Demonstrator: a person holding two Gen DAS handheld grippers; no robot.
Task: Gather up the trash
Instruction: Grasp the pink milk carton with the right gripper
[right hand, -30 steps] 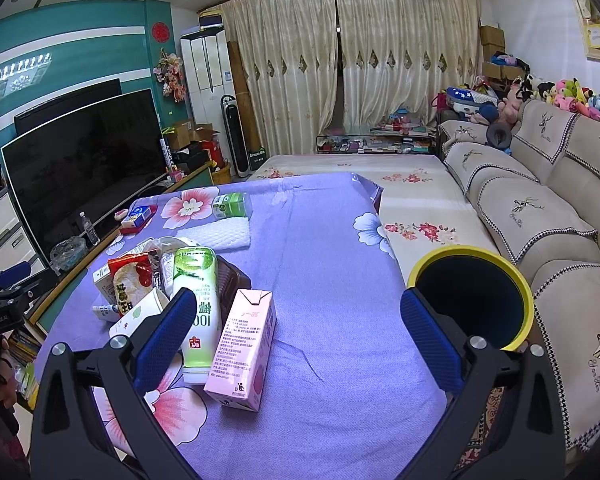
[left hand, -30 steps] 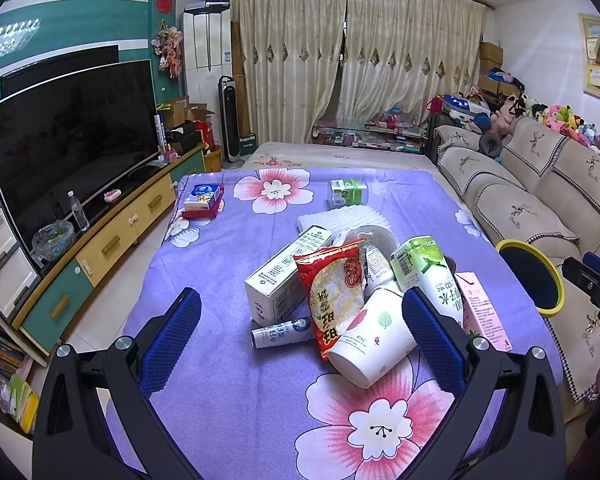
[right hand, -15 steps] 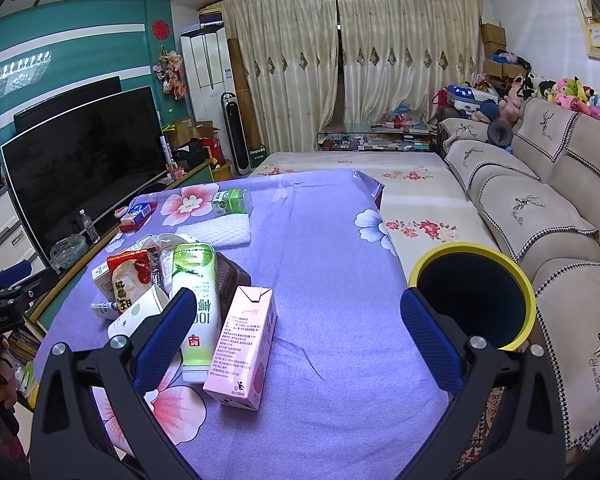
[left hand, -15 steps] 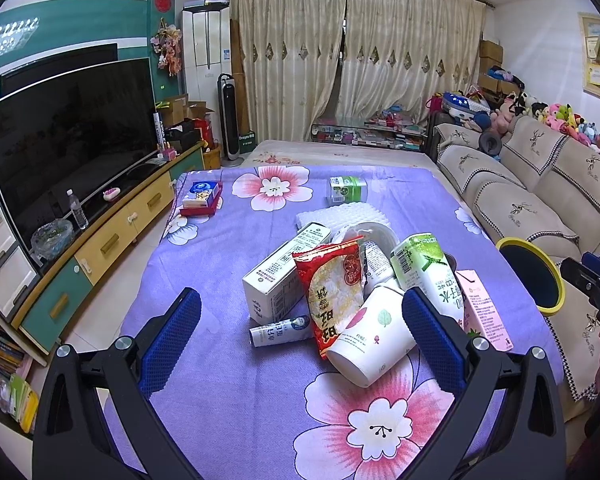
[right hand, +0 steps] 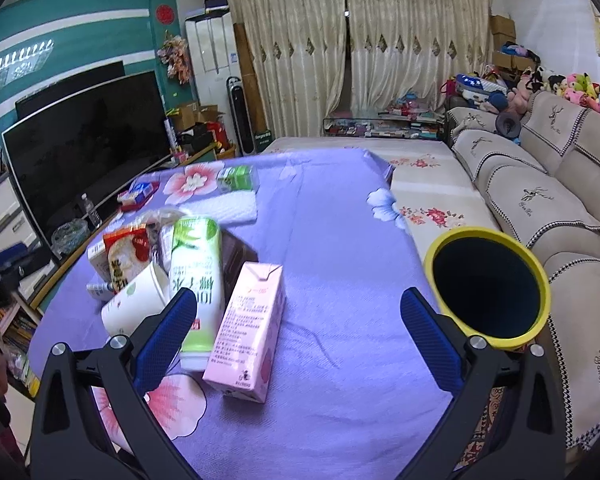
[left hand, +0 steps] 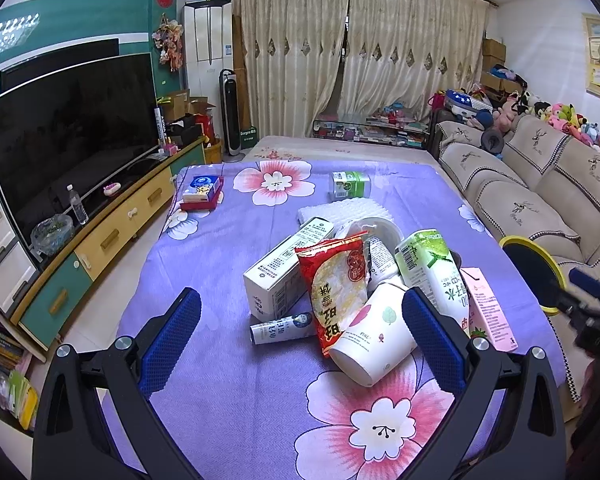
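Both the left gripper [left hand: 300, 336] and right gripper [right hand: 298, 334] hover spread and empty; the trash pile [left hand: 352, 280] lies heaped mid-bench [left hand: 228, 392], with the yellow-rimmed bin [right hand: 488, 284] waiting just beside its edge.

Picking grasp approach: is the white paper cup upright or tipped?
Tipped. The white paper cup lies on its side on the purple cloth, base toward the left gripper, leaning against the red snack bag.

Each gripper, left [left hand: 300, 336] and right [right hand: 298, 334], has 2 black angular arms ending in blue pads [left hand: 171, 332] with a fine mesh texture. A round silver screw [left hand: 123, 343] sits on each arm, with another lower down. The black block with blue tips [left hand: 588, 280] at the left view's right edge is probably the other gripper.
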